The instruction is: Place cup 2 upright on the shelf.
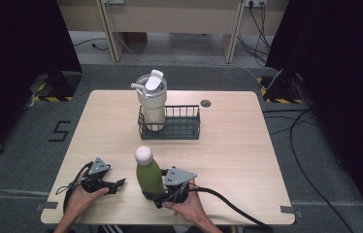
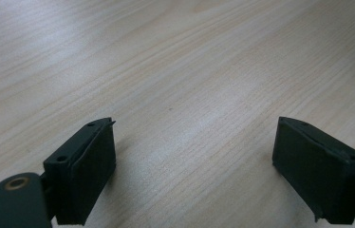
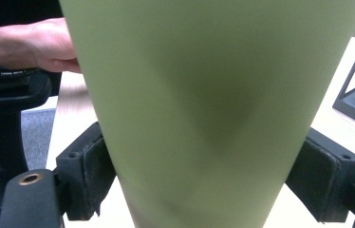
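The green bottle point(image 1: 149, 174) stands clamped low on its body by the right gripper point(image 1: 162, 198). Left of the bottle, the left gripper point(image 1: 120, 183) is held with jaws apart, empty, low over the table point(image 1: 247, 160). Beyond the bottle, a basket point(image 1: 183, 127) already holds a tumbler point(image 1: 152, 102); the bottle is judged not yet placed.

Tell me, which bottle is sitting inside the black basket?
The cream tumbler with the white lid stands in the wire basket. The green bottle stands on the bare table, clamped by the right gripper.
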Demonstrator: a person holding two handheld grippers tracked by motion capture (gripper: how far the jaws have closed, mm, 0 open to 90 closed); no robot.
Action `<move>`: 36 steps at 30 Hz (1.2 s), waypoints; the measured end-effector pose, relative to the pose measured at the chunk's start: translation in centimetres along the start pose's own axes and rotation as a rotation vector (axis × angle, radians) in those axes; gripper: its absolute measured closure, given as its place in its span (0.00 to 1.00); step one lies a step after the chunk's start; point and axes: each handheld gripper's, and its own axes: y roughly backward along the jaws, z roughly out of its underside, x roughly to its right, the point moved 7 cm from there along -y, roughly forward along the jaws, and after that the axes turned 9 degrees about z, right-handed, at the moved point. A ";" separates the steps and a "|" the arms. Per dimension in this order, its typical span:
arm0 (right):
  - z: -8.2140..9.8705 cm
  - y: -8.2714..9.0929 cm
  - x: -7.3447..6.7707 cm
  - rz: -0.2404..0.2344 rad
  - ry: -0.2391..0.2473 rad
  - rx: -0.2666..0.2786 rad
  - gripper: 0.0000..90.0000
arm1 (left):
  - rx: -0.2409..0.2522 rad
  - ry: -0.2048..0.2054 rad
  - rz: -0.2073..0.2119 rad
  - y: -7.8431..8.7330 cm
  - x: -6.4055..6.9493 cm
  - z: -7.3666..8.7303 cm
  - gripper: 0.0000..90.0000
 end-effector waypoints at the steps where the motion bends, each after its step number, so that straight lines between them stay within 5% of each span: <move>1: 0.0 0.0 0.0 -0.001 0.001 0.003 0.21 | 0.000 0.000 0.000 0.0 0.0 0.0 0.15; 16: -0.2 -0.6 -0.1 -0.020 0.005 0.021 0.21 | -0.001 0.000 0.000 0.0 0.0 0.0 0.15; 27: -0.4 -0.6 0.1 0.028 0.050 0.048 0.23 | 0.000 0.000 0.001 0.0 0.0 0.0 0.15; 36: -1.9 0.6 1.3 0.056 0.030 0.069 0.23 | 0.000 0.000 0.001 0.0 0.0 0.0 0.15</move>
